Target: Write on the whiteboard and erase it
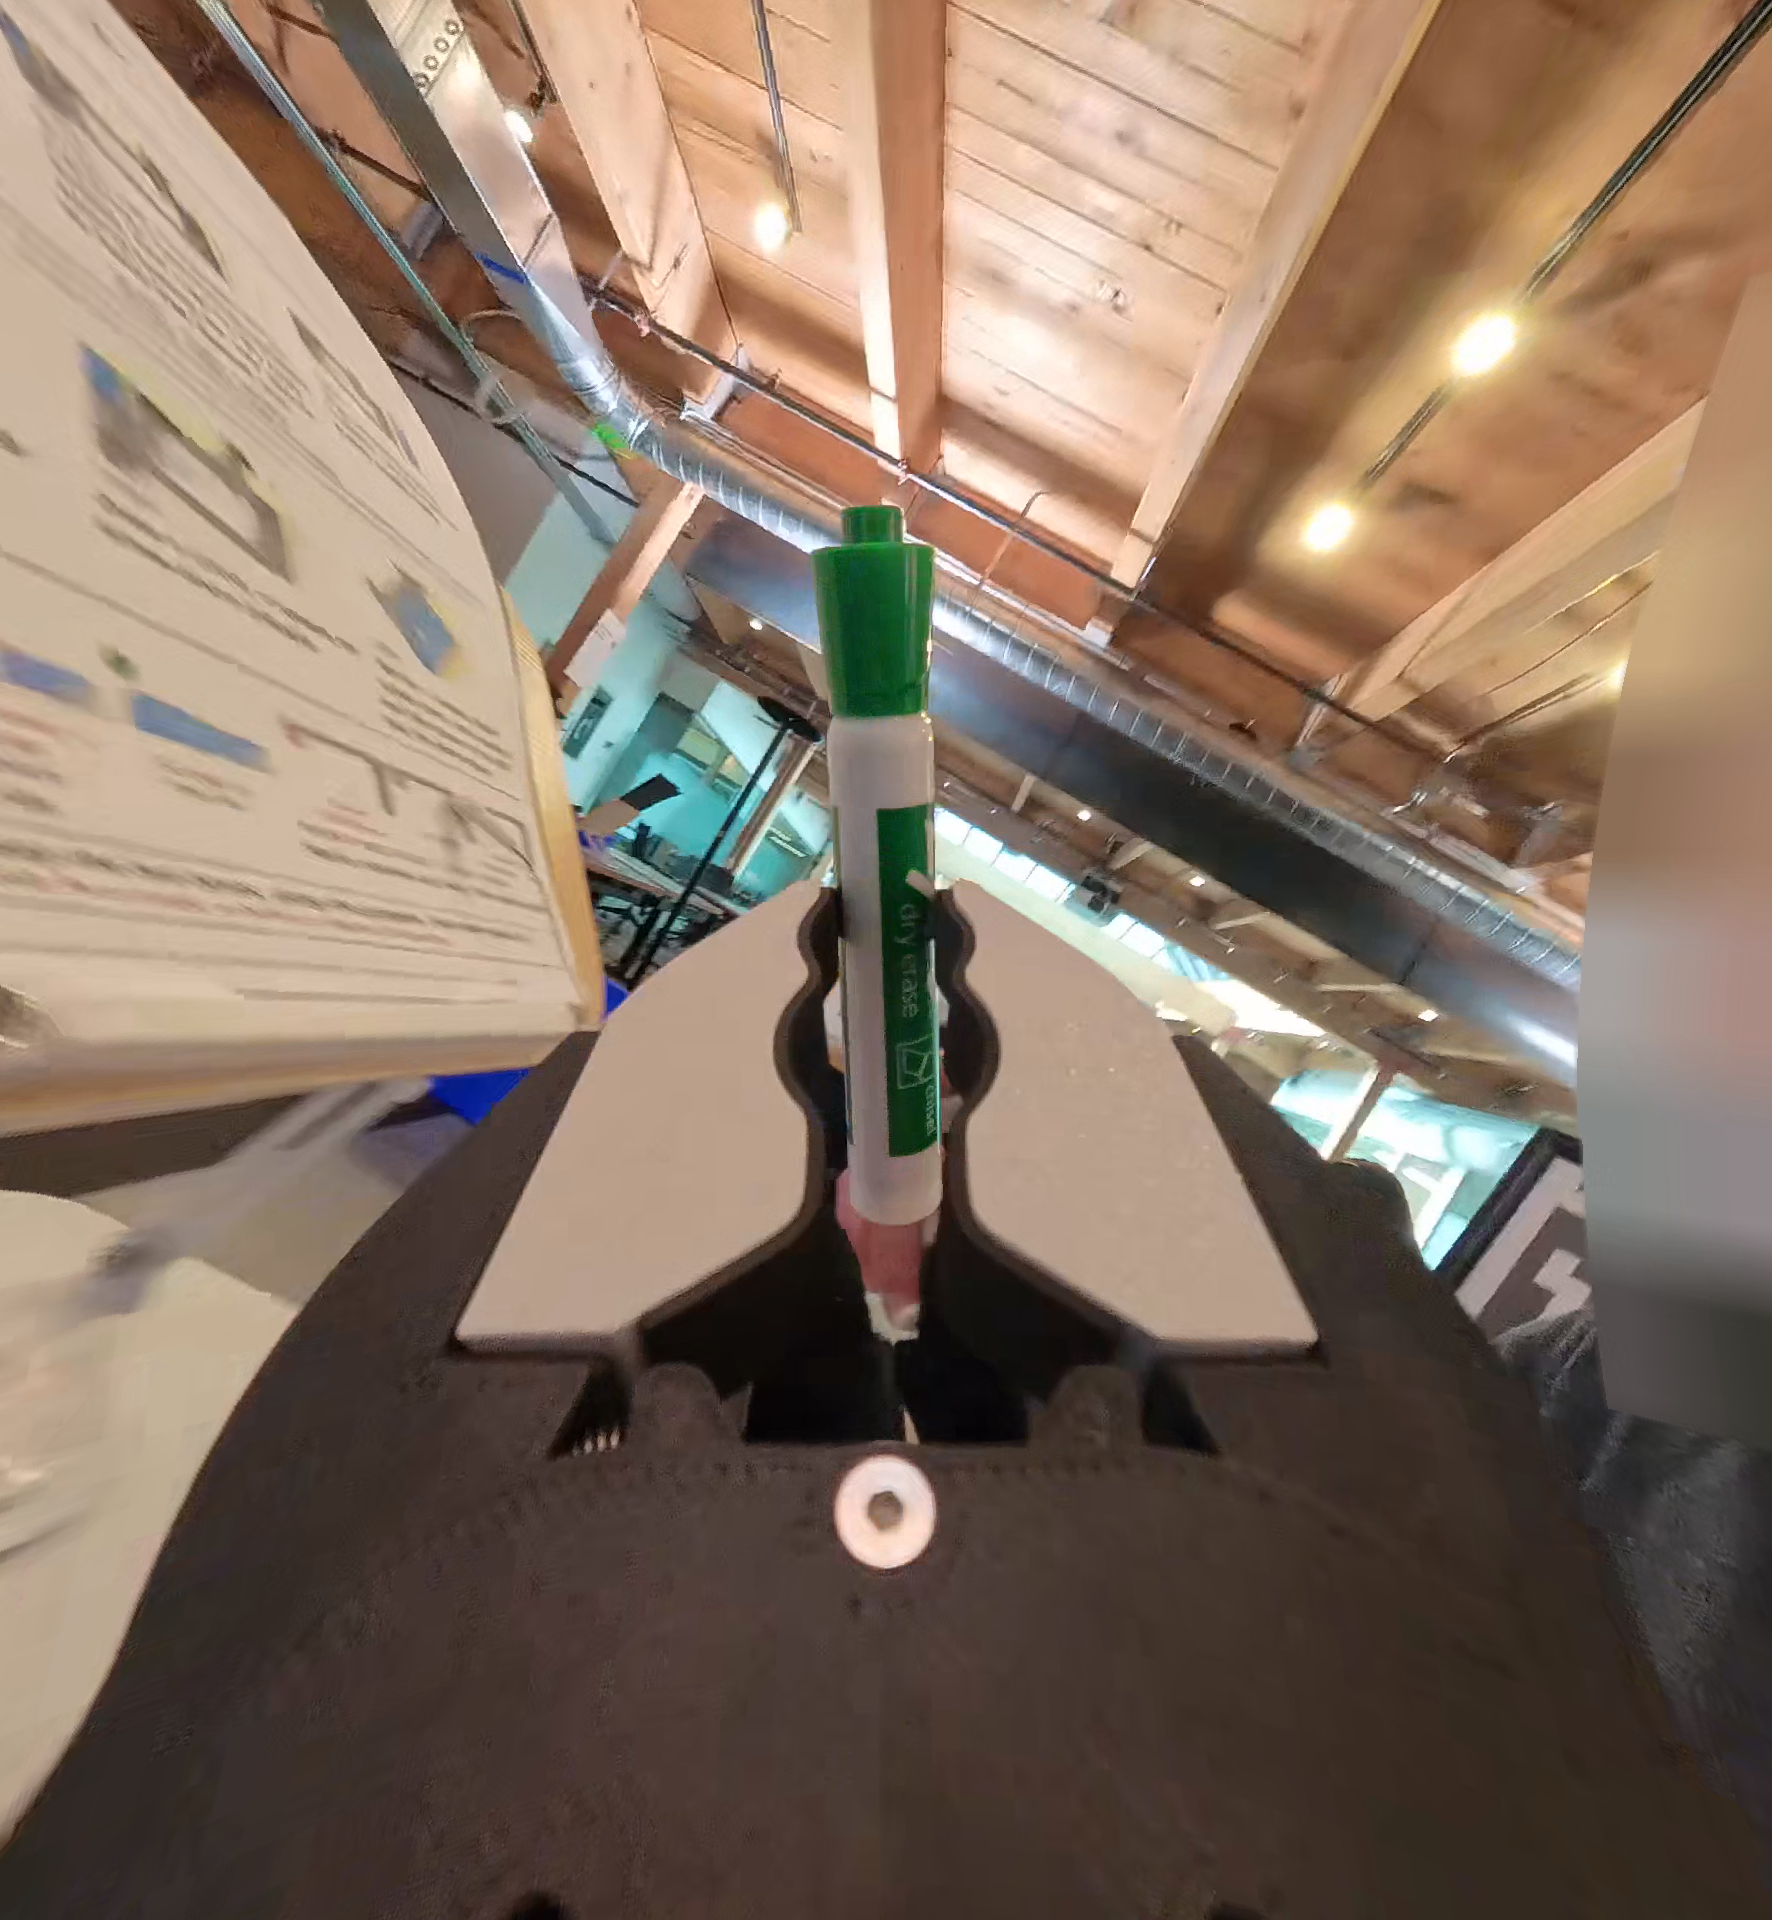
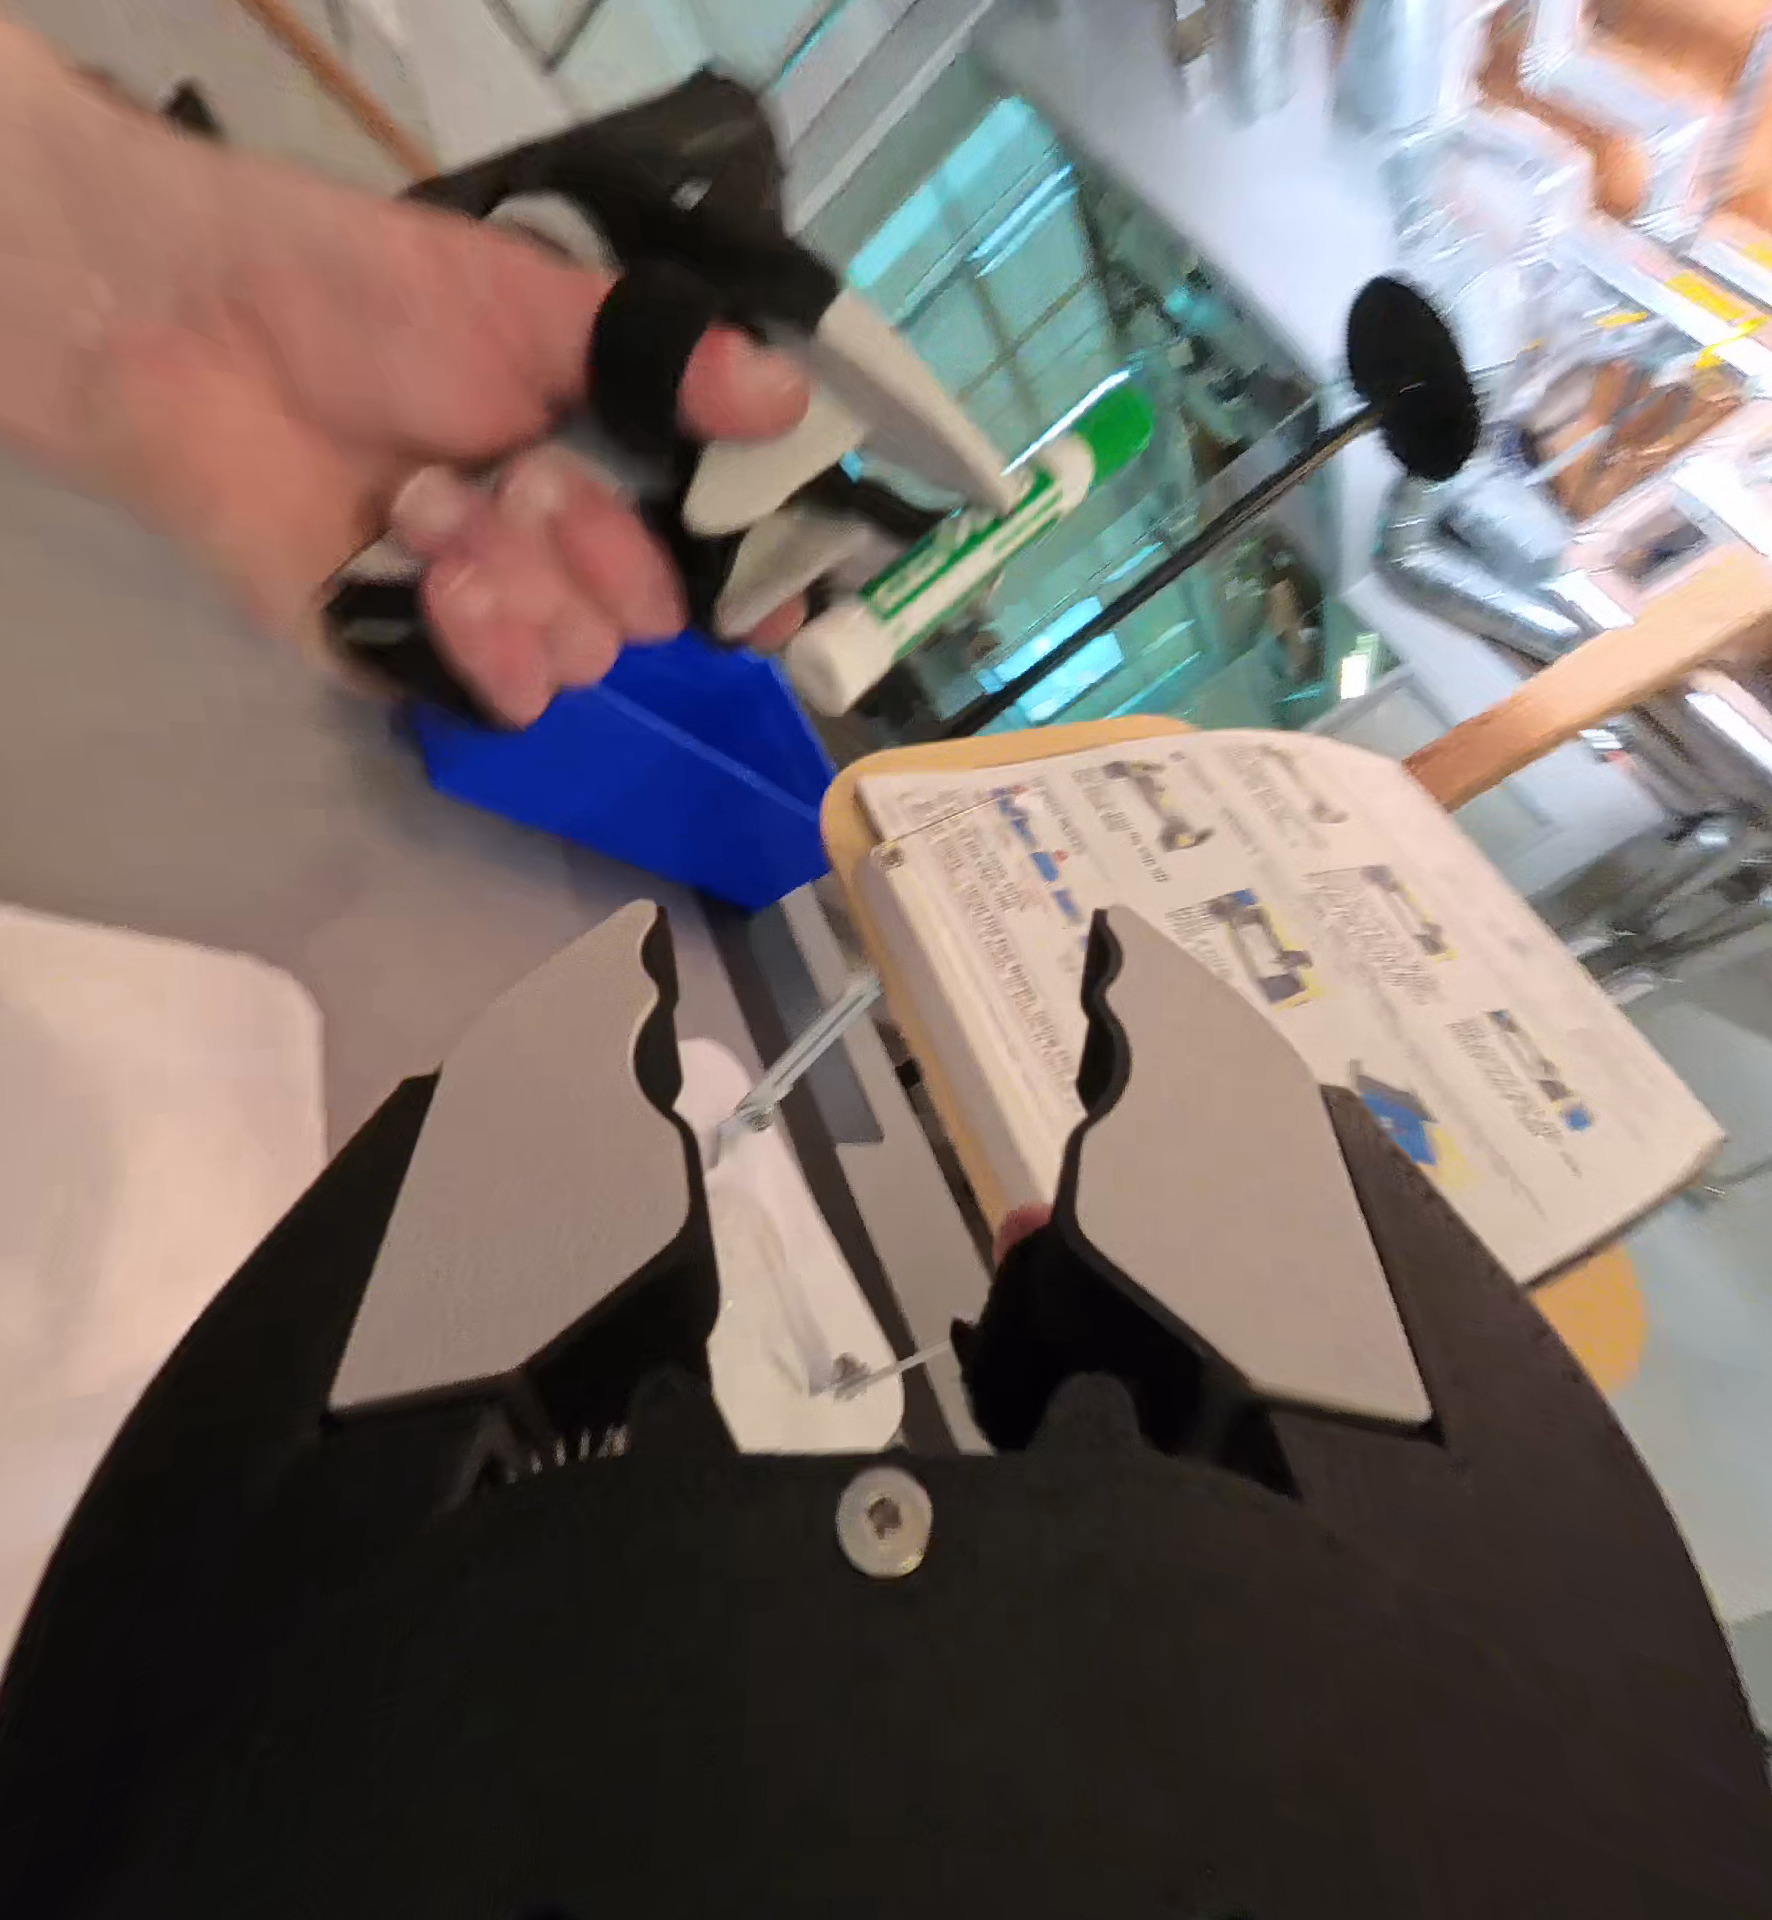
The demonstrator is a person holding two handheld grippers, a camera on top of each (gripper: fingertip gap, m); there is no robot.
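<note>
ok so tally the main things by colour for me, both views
green: 1, the marker clamped in the left tool
blue: 1, the bin
white: 1, the printed sheet on its wooden board
grey and black: 2, both tools; right tool open
total: 5

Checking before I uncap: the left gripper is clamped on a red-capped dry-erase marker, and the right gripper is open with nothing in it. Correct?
Not quite: the marker in the left gripper has a green cap, as the left wrist view shows. The right gripper is indeed open and empty.

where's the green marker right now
The green marker is clamped between the left gripper's fingers, cap end pointing away toward the ceiling; in the right wrist view it shows upper centre, above the blue bin.
</note>
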